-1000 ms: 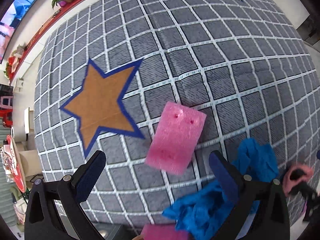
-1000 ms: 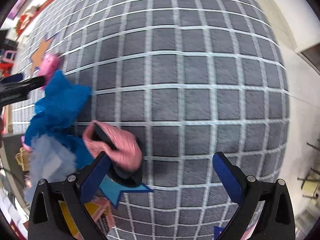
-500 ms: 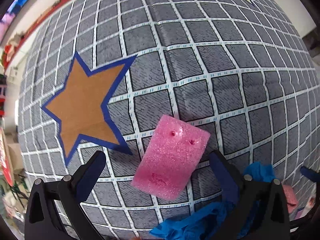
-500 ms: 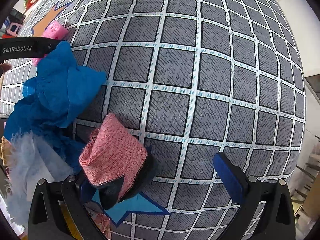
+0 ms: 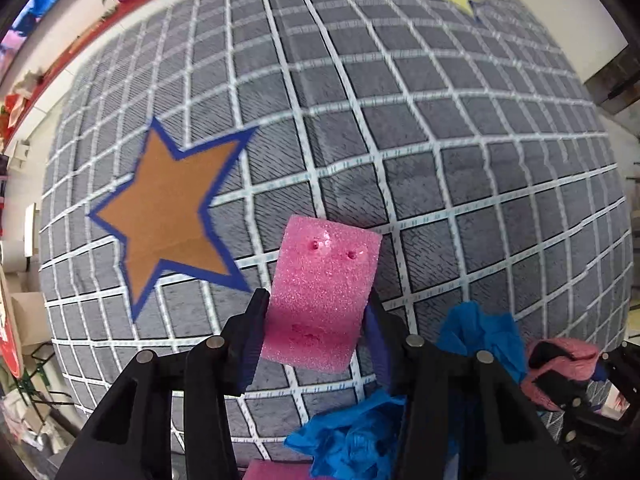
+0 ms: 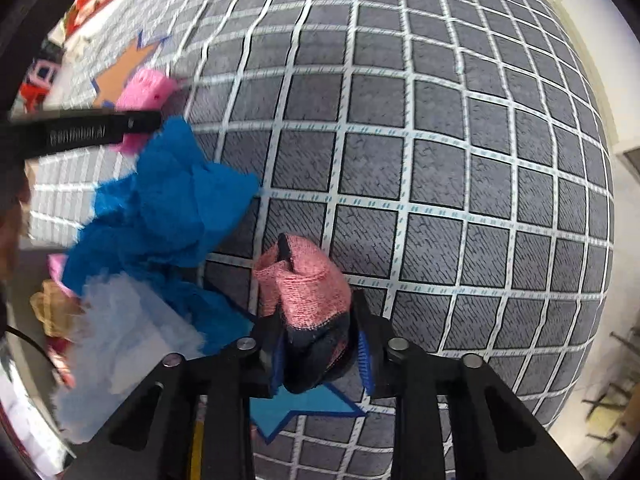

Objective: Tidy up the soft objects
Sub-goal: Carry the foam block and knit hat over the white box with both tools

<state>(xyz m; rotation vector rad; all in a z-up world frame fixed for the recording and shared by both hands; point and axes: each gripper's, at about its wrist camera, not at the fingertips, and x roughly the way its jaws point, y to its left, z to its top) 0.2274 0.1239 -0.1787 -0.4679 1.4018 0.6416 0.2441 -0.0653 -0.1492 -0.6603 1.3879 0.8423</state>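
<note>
Left wrist view: the left gripper [image 5: 316,320] points down at the grid-patterned tabletop [image 5: 440,140]. Its jaws have just been closing and now press on the two long sides of the pink sponge [image 5: 324,292], a rectangular foam block. The jaws grip its near half; its far half, marked by two small holes, projects beyond the fingertips. The long axis runs away from the camera, tilted slightly to the right. An orange star [image 5: 168,212] with a blue border lies on the tabletop to the left of the sponge, apart from it. A crumpled blue cloth [image 5: 480,336] lies just right of the jaws.

Right wrist view: the right gripper [image 6: 316,344] also points down. Its jaws have just been closing and now stand nearly together, clamped on the dark lower end of the sock [image 6: 308,292]. The pink knit part of the sock rises past the fingertips, its long axis pointing away from the camera. A blue star [image 6: 304,404] lies on the tabletop beneath the jaws.
</note>
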